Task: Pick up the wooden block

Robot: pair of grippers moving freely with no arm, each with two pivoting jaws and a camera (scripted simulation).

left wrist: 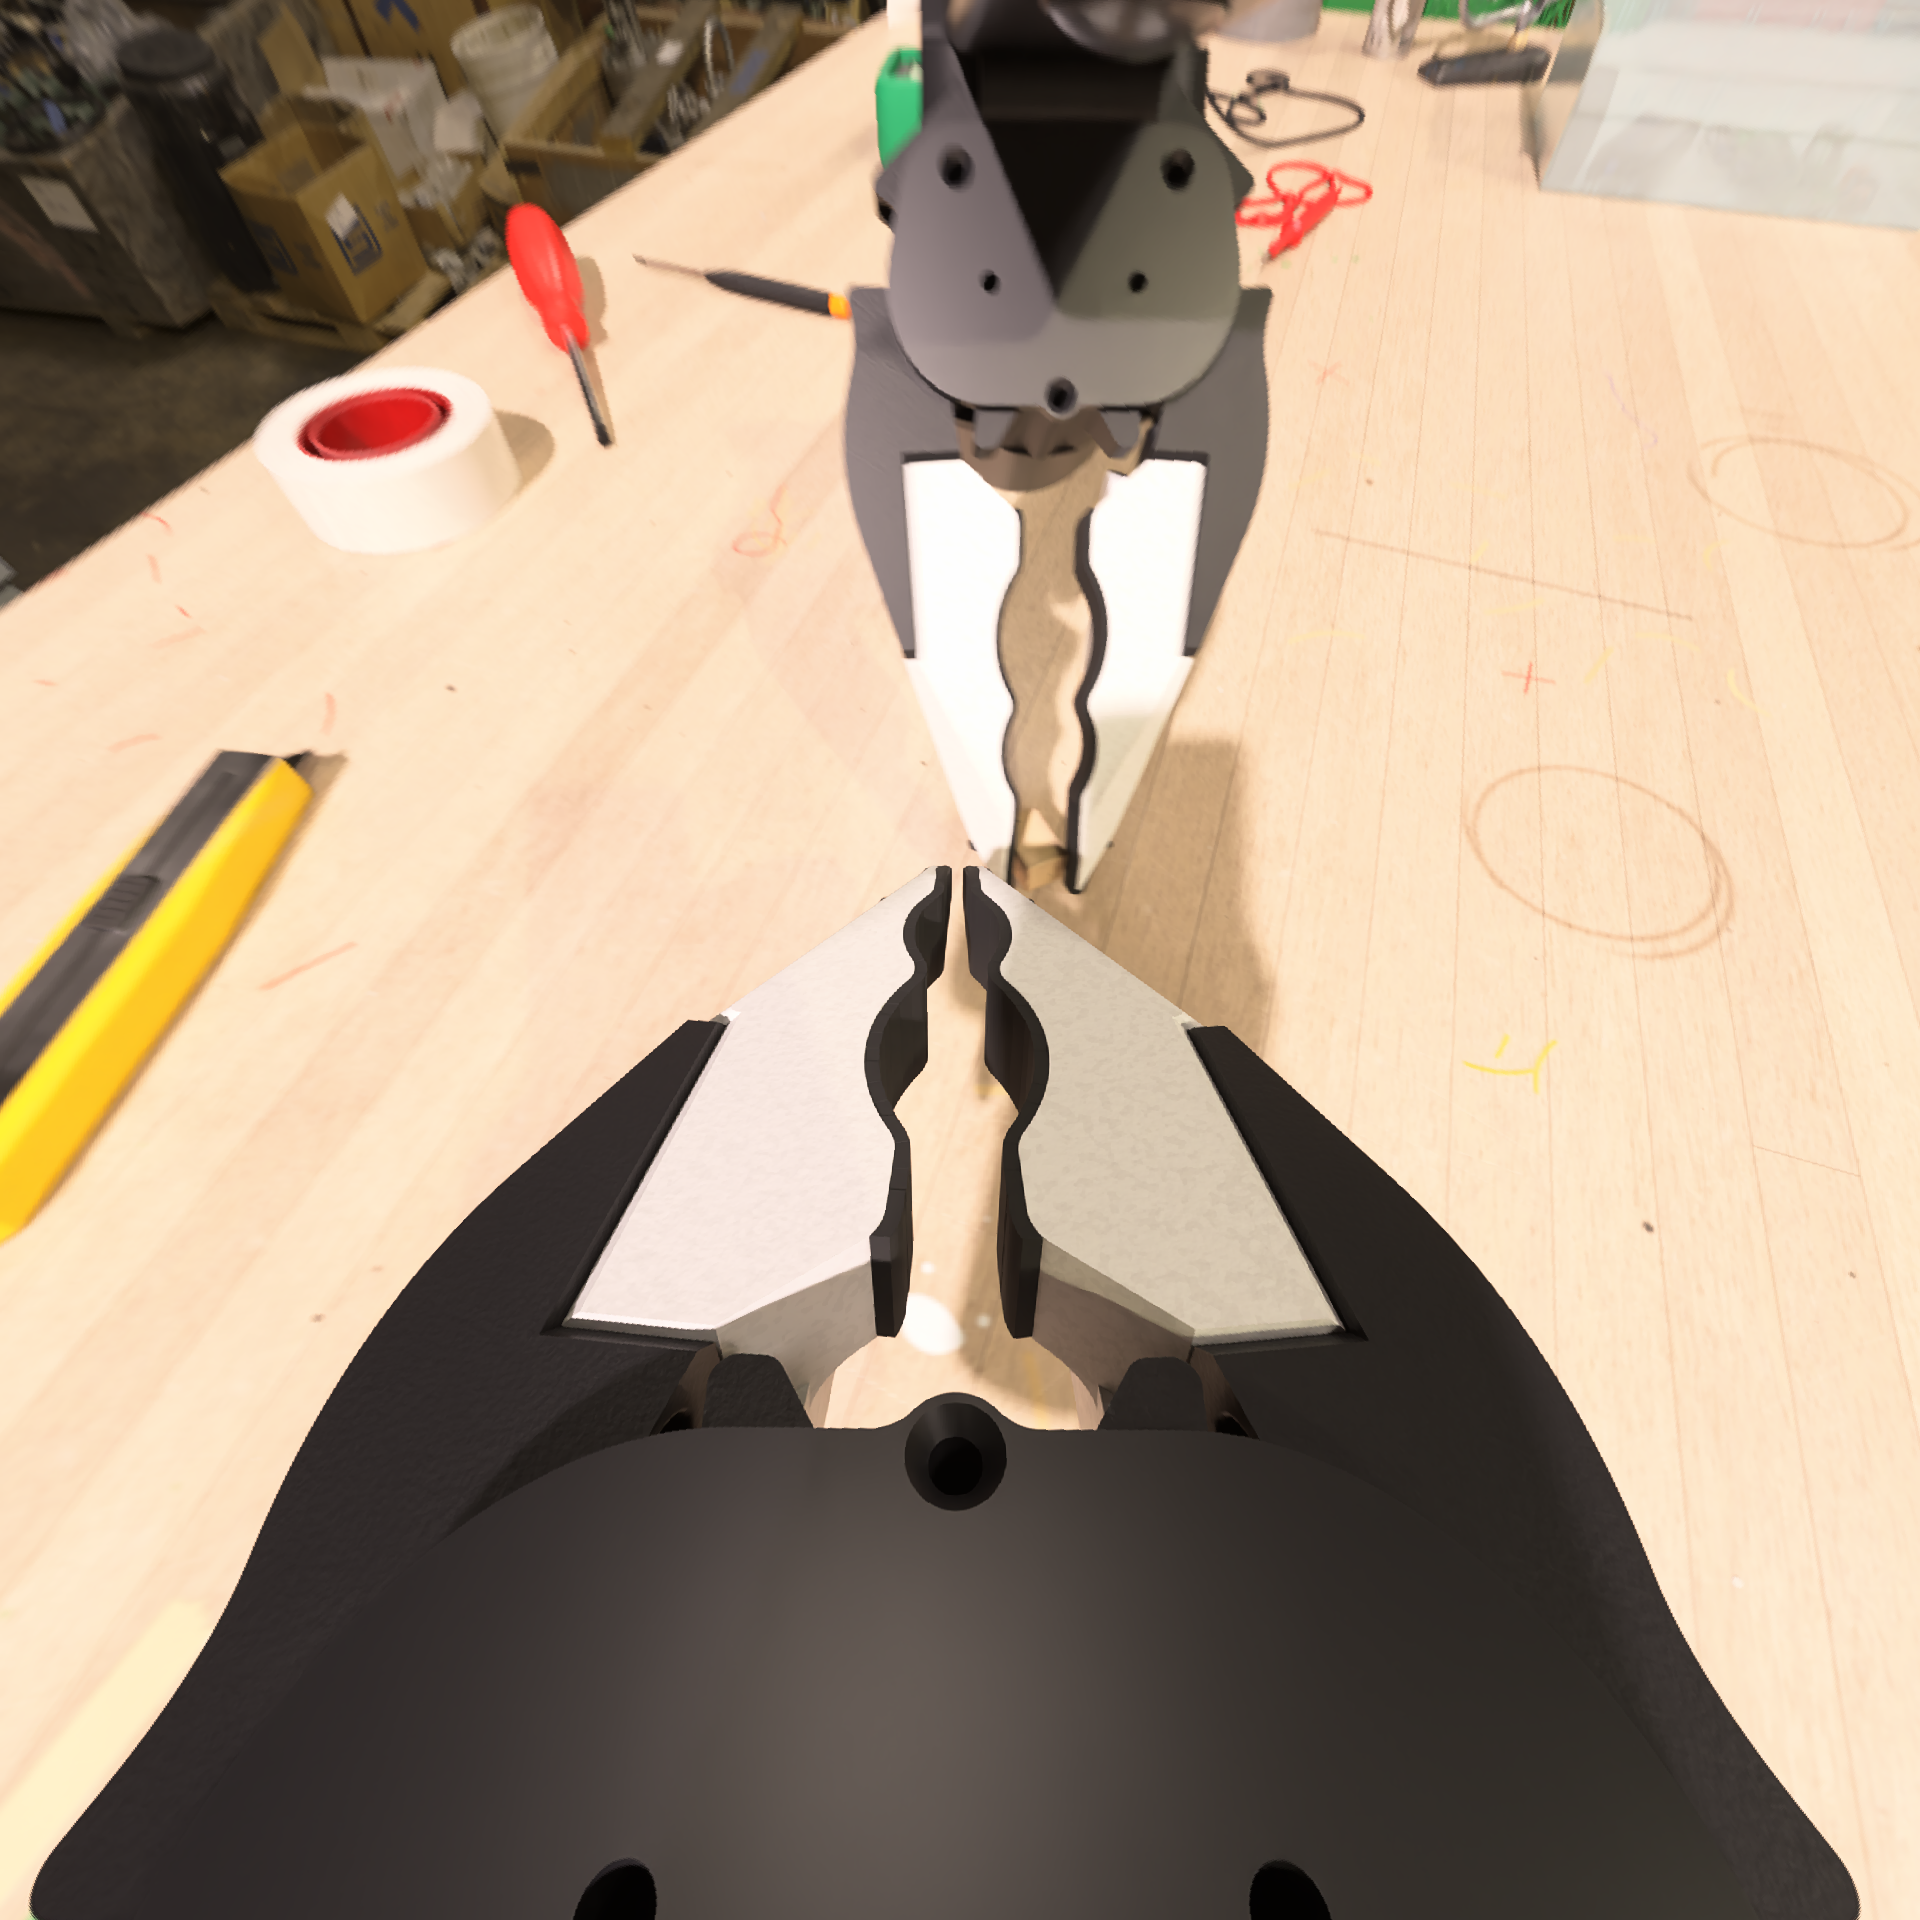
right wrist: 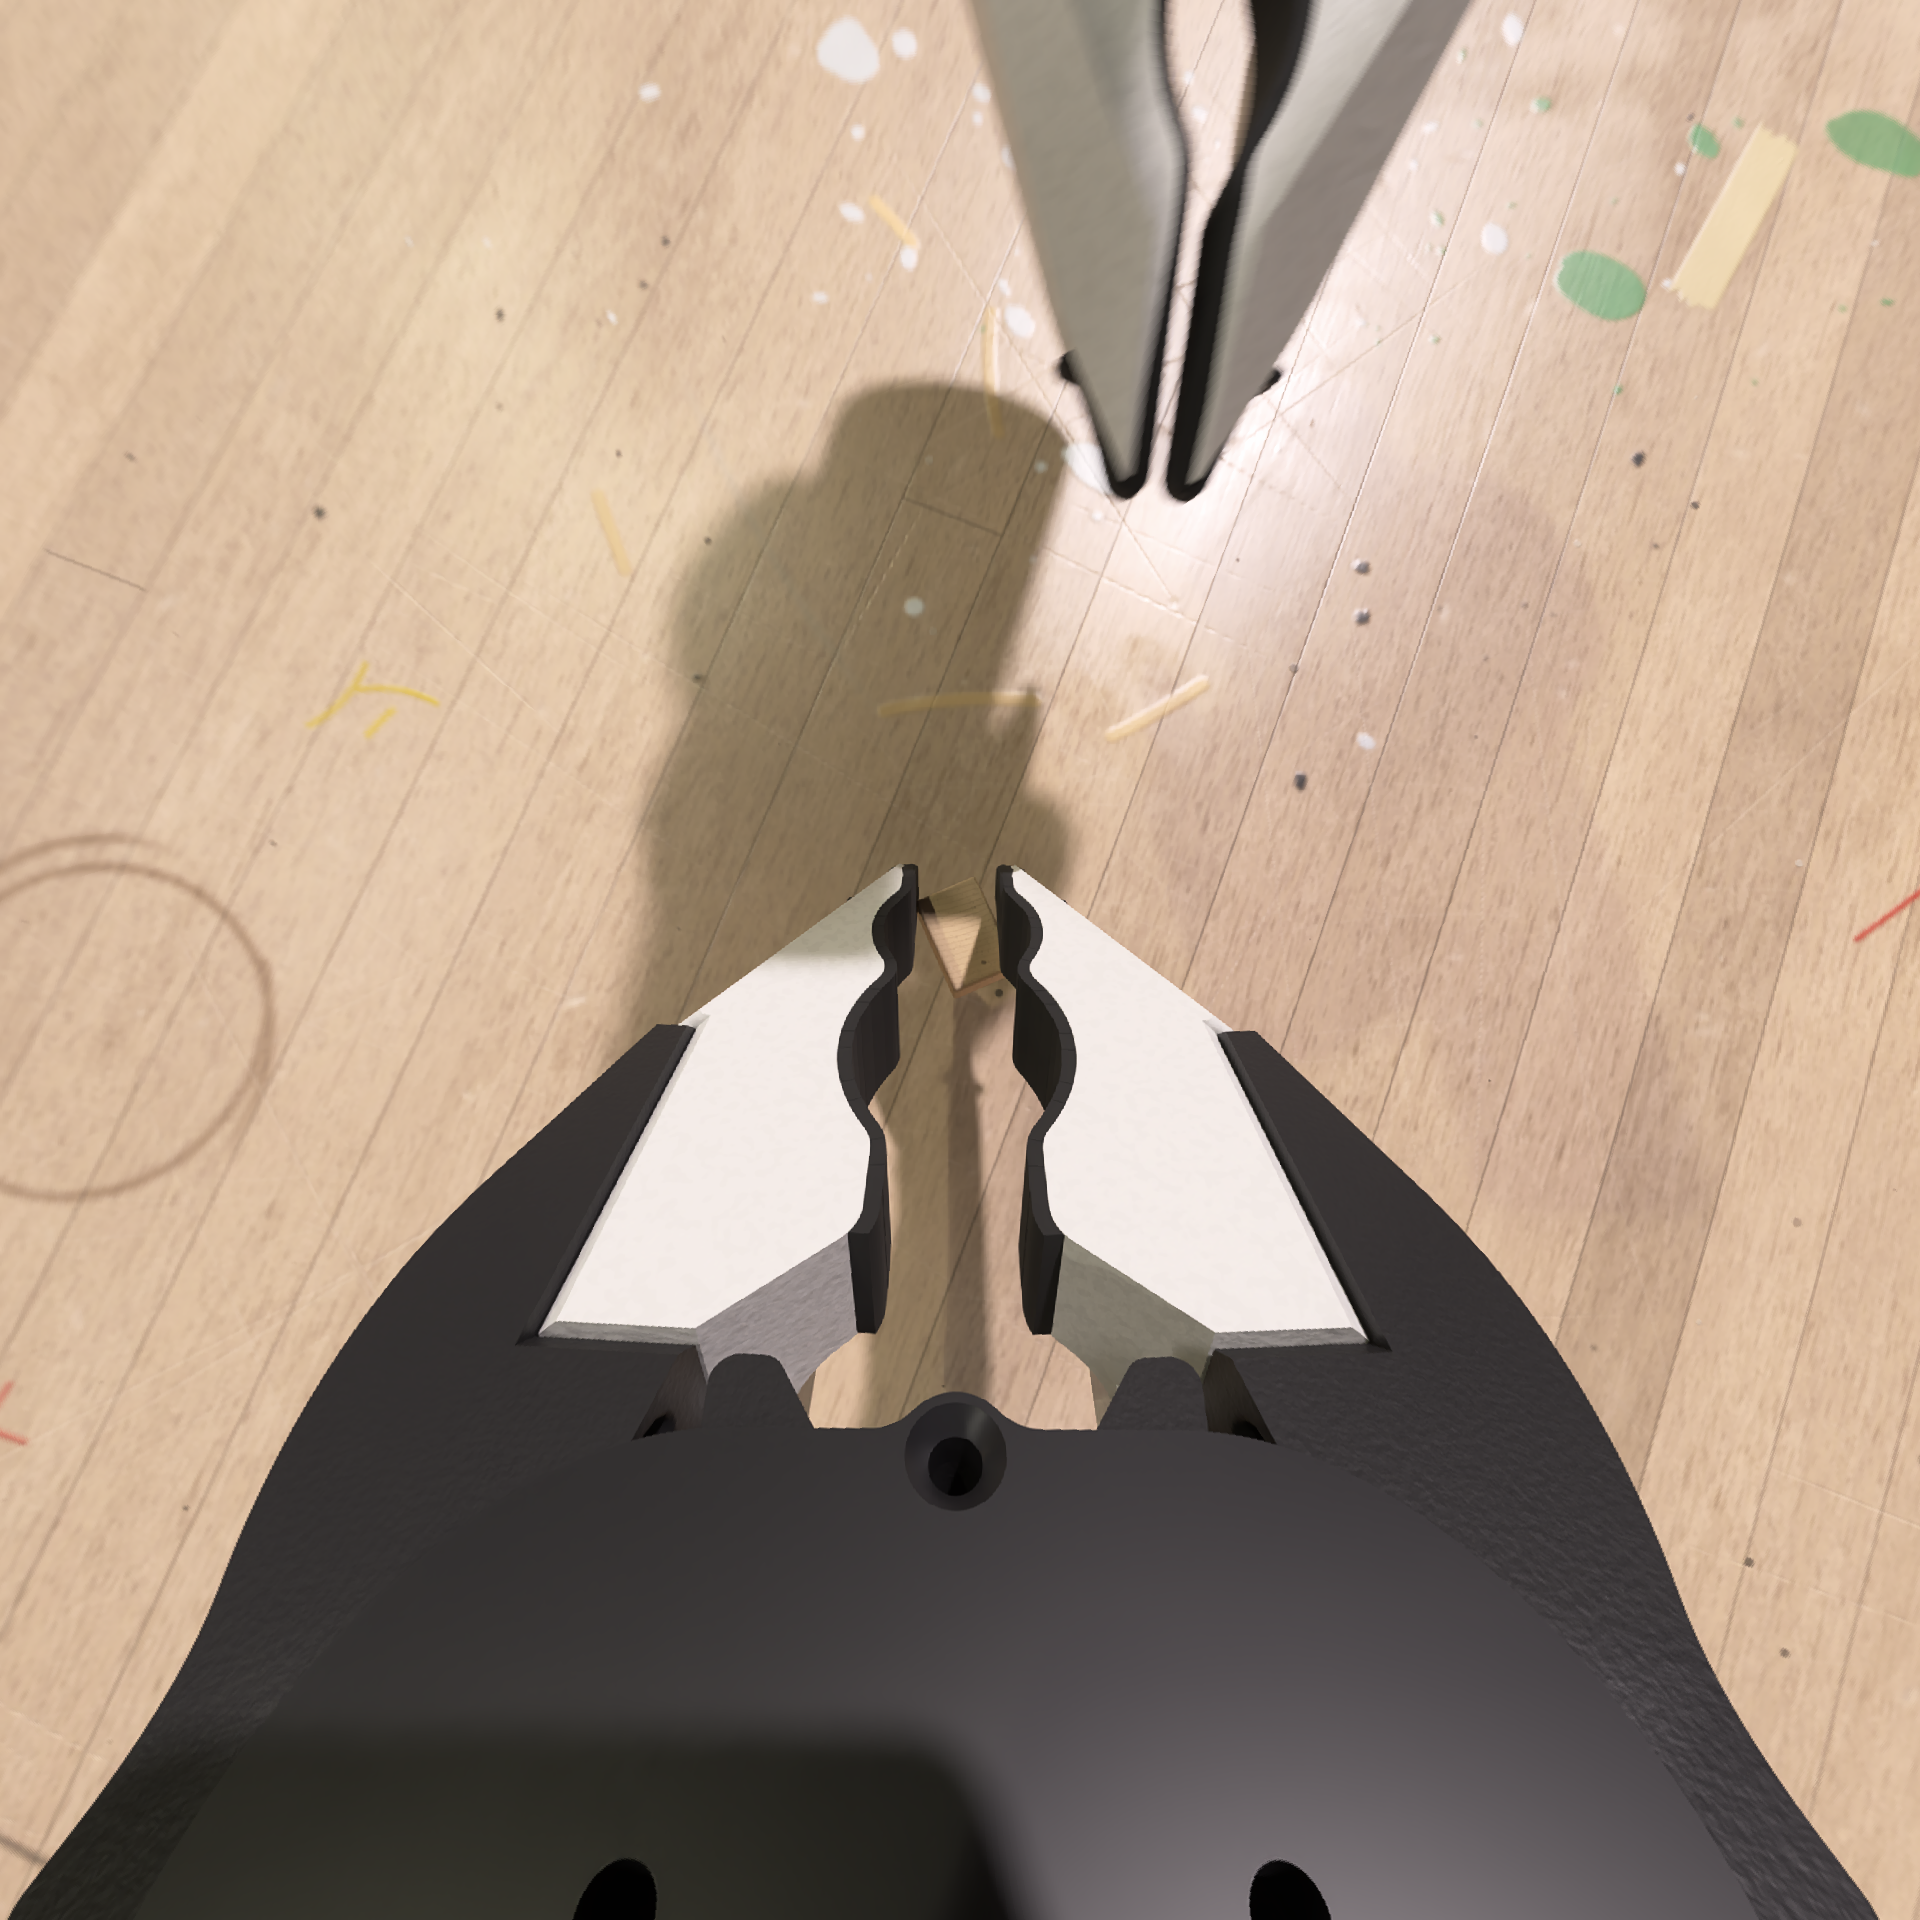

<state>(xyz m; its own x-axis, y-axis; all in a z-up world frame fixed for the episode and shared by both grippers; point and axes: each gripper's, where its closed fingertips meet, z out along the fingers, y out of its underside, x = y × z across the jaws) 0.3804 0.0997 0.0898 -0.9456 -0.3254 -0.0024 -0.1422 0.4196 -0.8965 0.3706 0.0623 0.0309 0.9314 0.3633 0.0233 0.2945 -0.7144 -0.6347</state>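
Observation:
The wooden block (right wrist: 961, 943) is a small pale wood piece. It sits between the tips of my right gripper (right wrist: 957, 883), whose jaws are closed on it, above the table. In the left wrist view the right gripper (left wrist: 1042, 868) points down at the table ahead, with the block (left wrist: 1039, 864) just showing at its tips. My left gripper (left wrist: 957, 881) is shut and empty, with its tips just in front of the right gripper's tips. The left gripper (right wrist: 1155, 480) also shows in the right wrist view, at the top.
On the wooden workbench (left wrist: 1455, 935) lie a yellow and black utility knife (left wrist: 125, 966), a white tape roll with a red core (left wrist: 390, 452), a red-handled screwdriver (left wrist: 556, 301), a thin black screwdriver (left wrist: 748, 283) and red clips (left wrist: 1304, 203). The table's left edge drops to stacked boxes (left wrist: 312, 218).

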